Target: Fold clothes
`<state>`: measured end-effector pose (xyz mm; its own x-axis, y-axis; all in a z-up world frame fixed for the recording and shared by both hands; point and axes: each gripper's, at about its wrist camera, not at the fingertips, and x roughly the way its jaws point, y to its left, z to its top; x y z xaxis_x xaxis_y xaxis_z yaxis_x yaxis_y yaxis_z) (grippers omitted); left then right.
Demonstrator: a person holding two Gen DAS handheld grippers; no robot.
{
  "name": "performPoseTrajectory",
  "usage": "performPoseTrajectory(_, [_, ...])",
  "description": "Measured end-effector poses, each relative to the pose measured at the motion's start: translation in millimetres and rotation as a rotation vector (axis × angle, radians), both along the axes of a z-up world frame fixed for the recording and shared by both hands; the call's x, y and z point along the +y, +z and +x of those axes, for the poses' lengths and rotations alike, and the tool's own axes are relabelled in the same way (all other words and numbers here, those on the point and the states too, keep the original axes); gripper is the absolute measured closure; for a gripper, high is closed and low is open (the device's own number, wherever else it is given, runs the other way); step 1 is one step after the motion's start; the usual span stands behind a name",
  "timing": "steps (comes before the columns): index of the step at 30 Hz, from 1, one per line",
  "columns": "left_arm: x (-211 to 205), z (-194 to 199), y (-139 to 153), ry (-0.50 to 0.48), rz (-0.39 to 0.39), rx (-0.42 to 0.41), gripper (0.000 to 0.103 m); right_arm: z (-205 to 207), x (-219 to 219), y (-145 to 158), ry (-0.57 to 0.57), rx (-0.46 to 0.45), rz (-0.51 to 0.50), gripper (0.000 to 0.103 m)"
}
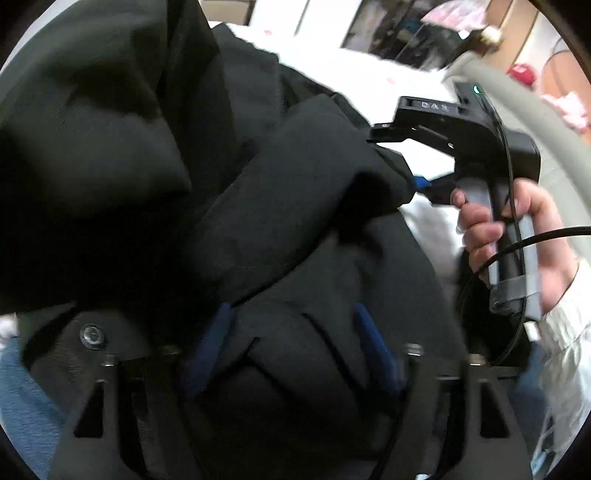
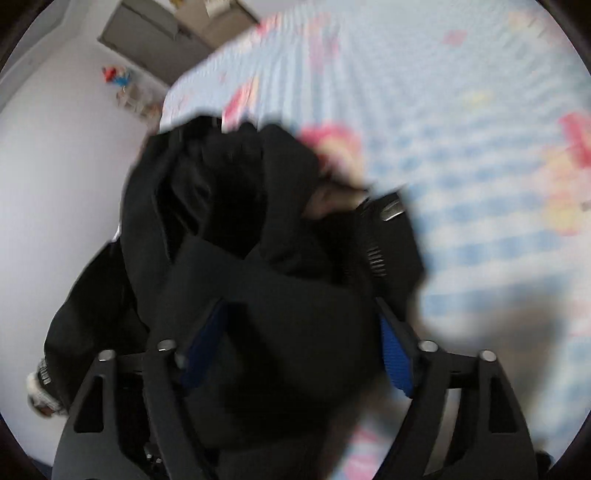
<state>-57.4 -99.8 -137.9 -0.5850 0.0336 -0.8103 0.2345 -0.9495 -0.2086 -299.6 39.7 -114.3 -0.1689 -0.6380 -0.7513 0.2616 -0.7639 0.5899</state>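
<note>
A black garment (image 1: 229,192) fills most of the left wrist view, bunched in thick folds. My left gripper (image 1: 295,332) has that black cloth bunched between its blue pads (image 1: 210,350). In the same view my right gripper (image 1: 413,177) is seen from the side, held by a hand (image 1: 487,229), its blue-padded tip biting the garment's edge. The right wrist view is blurred: the black garment (image 2: 251,236) hangs in a bundle over the bed, and my right gripper (image 2: 299,332) has a thick fold of it between its blue pads (image 2: 395,354).
A bed (image 2: 461,129) with a blue-checked sheet printed with pink and yellow figures lies under and behind the garment. A white floor (image 2: 55,184) and a grey cabinet (image 2: 147,33) are to the left. A grey curved bar (image 1: 517,96) and dark shelves (image 1: 413,33) stand behind.
</note>
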Motion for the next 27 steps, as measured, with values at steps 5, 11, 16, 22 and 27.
performPoseTrajectory(5, [-14, -26, 24, 0.099, -0.220, 0.044, 0.092, -1, -6, 48, 0.087, 0.179, 0.005, 0.098])
performPoseTrajectory(11, [-42, -96, 124, 0.045, -0.275, 0.268, 0.093, 6, 87, 203, -0.111, 0.538, -0.138, 0.103])
performPoseTrajectory(16, [-60, -107, 166, 0.105, -0.286, 0.347, 0.095, 42, 126, 242, -0.111, 0.625, -0.106, 0.103])
performPoseTrajectory(22, [-143, -71, 138, 0.342, -0.339, 0.259, 0.096, 46, 98, 180, -0.027, 0.451, -0.026, 0.100])
performPoseTrajectory(27, [-243, -49, 141, 0.507, -0.427, 0.194, 0.096, 51, 60, 143, 0.041, 0.397, -0.033, 0.064])
